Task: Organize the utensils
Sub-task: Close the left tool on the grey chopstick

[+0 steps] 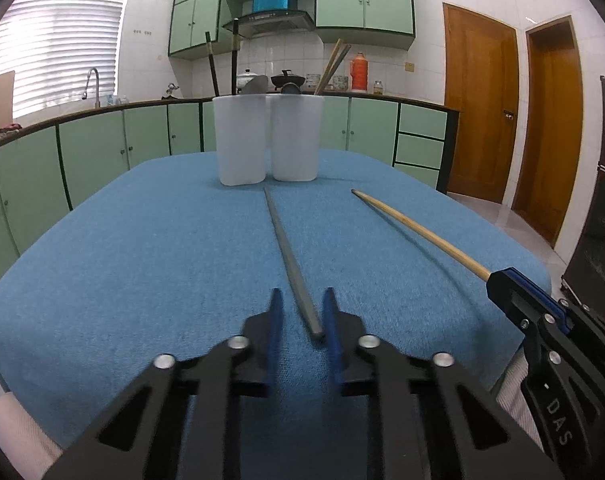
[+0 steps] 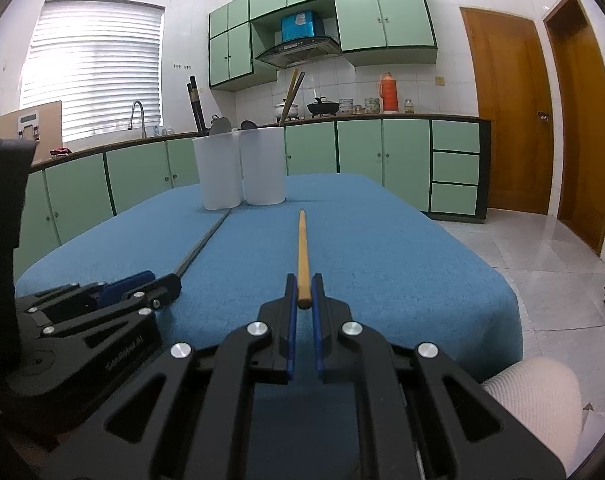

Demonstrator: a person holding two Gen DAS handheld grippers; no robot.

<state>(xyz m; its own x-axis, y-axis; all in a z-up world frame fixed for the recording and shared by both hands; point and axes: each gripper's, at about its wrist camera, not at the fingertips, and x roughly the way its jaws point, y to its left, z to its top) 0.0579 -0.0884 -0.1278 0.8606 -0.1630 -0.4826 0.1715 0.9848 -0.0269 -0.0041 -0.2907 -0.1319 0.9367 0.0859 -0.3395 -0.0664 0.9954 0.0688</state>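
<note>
Black claws [image 2: 303, 286] with blue pads, silver screws, white ribbed sleeves [image 2: 536, 394]

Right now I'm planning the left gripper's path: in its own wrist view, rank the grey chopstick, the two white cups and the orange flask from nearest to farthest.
1. Grey chopstick: its near end sits between the left gripper fingers.
2. White cups: side by side at the table's far end; too close to rank.
3. Orange flask: on the back counter, right.

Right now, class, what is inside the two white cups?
The left cup shows dark chopsticks and a spoon; the right cup shows wooden chopsticks. Their lower ends are hidden by the walls.
</note>
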